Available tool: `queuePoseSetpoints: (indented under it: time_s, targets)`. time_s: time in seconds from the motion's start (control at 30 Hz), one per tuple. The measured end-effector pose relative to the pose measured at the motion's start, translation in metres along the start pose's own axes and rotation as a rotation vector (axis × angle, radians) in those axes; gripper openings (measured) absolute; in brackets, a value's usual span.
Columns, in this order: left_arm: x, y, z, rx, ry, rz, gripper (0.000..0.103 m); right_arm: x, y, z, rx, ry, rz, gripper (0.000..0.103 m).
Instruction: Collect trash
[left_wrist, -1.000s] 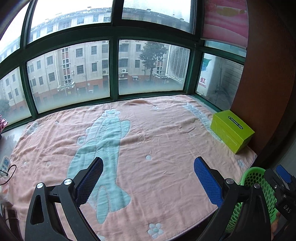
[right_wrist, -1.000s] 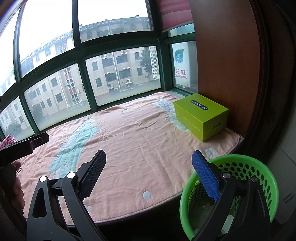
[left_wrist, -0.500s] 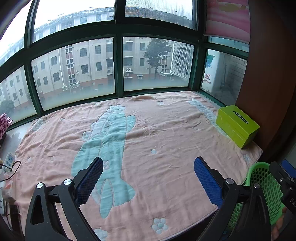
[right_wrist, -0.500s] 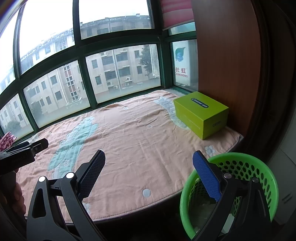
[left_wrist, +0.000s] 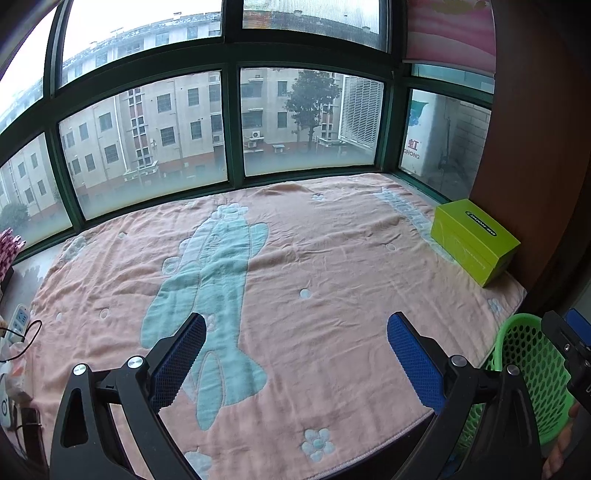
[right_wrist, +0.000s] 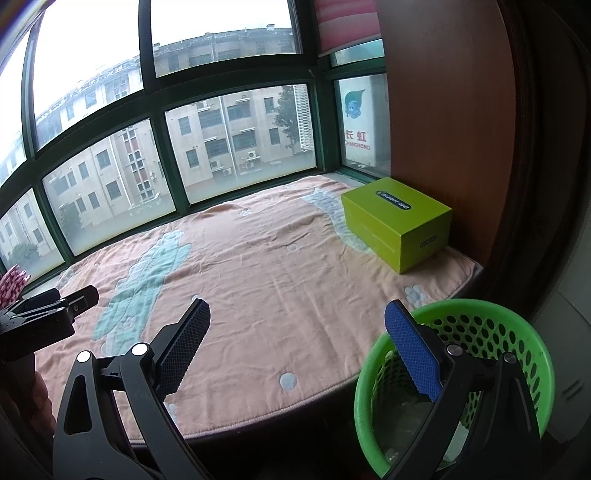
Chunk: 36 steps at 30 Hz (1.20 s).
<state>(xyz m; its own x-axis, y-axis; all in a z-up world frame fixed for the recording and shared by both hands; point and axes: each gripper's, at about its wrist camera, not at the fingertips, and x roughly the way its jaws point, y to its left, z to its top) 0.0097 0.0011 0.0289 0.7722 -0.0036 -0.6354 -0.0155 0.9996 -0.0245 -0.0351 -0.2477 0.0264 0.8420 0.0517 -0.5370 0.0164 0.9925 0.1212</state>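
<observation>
Overhead, both grippers, left gripper (left_wrist: 295, 354) and right gripper (right_wrist: 297, 349), spread ribbed blue pads above wrinkled blanket (left_wrist: 332, 266), perforated green basket (right_wrist: 517, 332).

Outside the far right window pane, a white panel (right_wrist: 360, 118) reads "CHANGHONG" in red under two Chinese characters. The green box (right_wrist: 397, 221) has a dark oval label, its lettering too small to read.

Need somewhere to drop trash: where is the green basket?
The green basket stands at lower right in the right wrist view, just off the pink blanket's edge, below the green box.
</observation>
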Motion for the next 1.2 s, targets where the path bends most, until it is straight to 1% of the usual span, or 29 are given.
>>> queuePoseSetpoints:
  time_s: [0.87, 1.2]
  targets:
    - [0.0033, 0.0051, -0.0053, 0.001, 0.001, 0.010, 0.095, 0.0052, -0.0019, -0.0040, 0.010, 0.017, 0.004, 0.095]
    - [0.0078, 0.0089, -0.0062, -0.002, 0.018, 0.007, 0.095, 0.0067, -0.0006, -0.0077, 0.010, 0.018, 0.008, 0.095]
